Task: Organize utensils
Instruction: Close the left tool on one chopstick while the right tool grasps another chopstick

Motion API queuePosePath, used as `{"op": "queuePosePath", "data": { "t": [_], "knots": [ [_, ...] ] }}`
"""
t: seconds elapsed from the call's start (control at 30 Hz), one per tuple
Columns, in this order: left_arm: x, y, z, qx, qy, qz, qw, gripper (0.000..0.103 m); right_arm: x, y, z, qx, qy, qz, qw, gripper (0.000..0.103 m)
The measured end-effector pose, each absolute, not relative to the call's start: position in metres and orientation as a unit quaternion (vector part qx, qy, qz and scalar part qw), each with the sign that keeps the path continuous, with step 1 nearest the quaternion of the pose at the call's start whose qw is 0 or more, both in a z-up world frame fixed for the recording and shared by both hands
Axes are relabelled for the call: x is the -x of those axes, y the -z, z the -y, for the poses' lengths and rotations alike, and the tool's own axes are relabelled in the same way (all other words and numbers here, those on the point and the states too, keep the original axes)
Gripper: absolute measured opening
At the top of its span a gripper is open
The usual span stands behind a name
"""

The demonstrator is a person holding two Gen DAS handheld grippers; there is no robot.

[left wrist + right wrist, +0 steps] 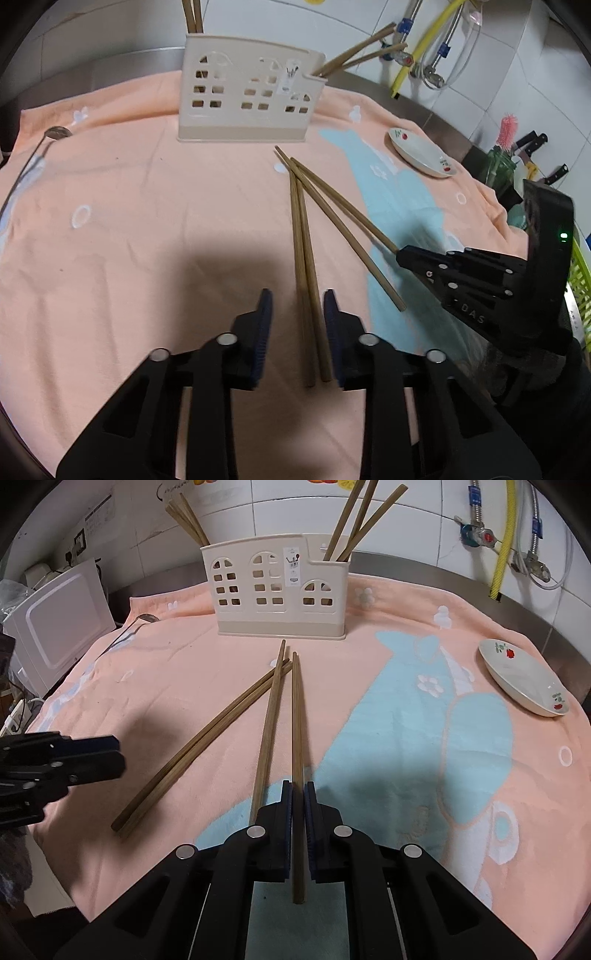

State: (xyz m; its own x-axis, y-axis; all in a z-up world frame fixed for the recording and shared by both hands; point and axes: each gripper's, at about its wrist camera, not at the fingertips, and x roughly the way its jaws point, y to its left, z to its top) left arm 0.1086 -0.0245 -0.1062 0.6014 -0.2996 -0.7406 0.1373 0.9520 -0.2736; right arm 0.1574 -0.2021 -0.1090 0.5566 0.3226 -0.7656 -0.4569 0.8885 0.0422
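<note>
Right tool is clamped on one chopstick mid-desk. Left tool is loose around a chopstick pair, pads not touching yet. Holder sits by the desk's far edge.

Evenly lit and fairly bright indoors, from overhead by the look of the soft shadows. Broad dark shadow on the peach towel just ahead of the left gripper, another ahead of the right gripper over the blue patch. Strong fisheye bending toward the edges, black vignette in the corners. Sharp around the utensil holder; softer and slightly hazy at the rims, faint sheen on the wall tiles
</note>
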Motion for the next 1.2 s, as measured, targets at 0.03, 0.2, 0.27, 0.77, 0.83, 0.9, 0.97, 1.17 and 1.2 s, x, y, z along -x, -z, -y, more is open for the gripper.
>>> {"op": "queuePosePath", "data": {
  "t": [0.03,0.2,0.27,0.77,0.83,0.9,0.97,1.17,1.2],
  "knots": [
    [-0.110,0.108,0.026,0.095,0.121,-0.431,0.889,0.022,-0.157,0.109,0.203,0.080,-0.222,-0.416,0.878,0.006],
    [-0.116,0.115,0.030,0.097,0.120,-0.438,0.886,0.017,-0.155,0.111,0.207,0.074,-0.221,-0.417,0.879,0.006],
    [-0.119,0.118,0.033,0.096,0.120,-0.441,0.884,0.015,-0.155,0.111,0.208,0.074,-0.221,-0.417,0.878,0.006],
    [-0.129,0.131,0.037,0.091,0.114,-0.454,0.879,0.011,-0.151,0.107,0.214,0.073,-0.218,-0.413,0.882,0.006],
    [-0.130,0.131,0.038,0.092,0.113,-0.456,0.878,0.011,-0.151,0.108,0.215,0.074,-0.217,-0.414,0.881,0.006],
    [-0.130,0.133,0.042,0.087,0.110,-0.457,0.878,0.011,-0.151,0.108,0.216,0.075,-0.216,-0.415,0.881,0.006],
    [-0.129,0.133,0.045,0.081,0.107,-0.456,0.880,0.011,-0.150,0.108,0.217,0.074,-0.216,-0.415,0.880,0.006],
    [-0.130,0.134,0.045,0.080,0.107,-0.456,0.880,0.011,-0.149,0.108,0.217,0.071,-0.216,-0.415,0.881,0.006],
    [-0.131,0.134,0.045,0.081,0.107,-0.455,0.880,0.011,-0.149,0.108,0.218,0.071,-0.216,-0.414,0.881,0.006]
  ]
}}
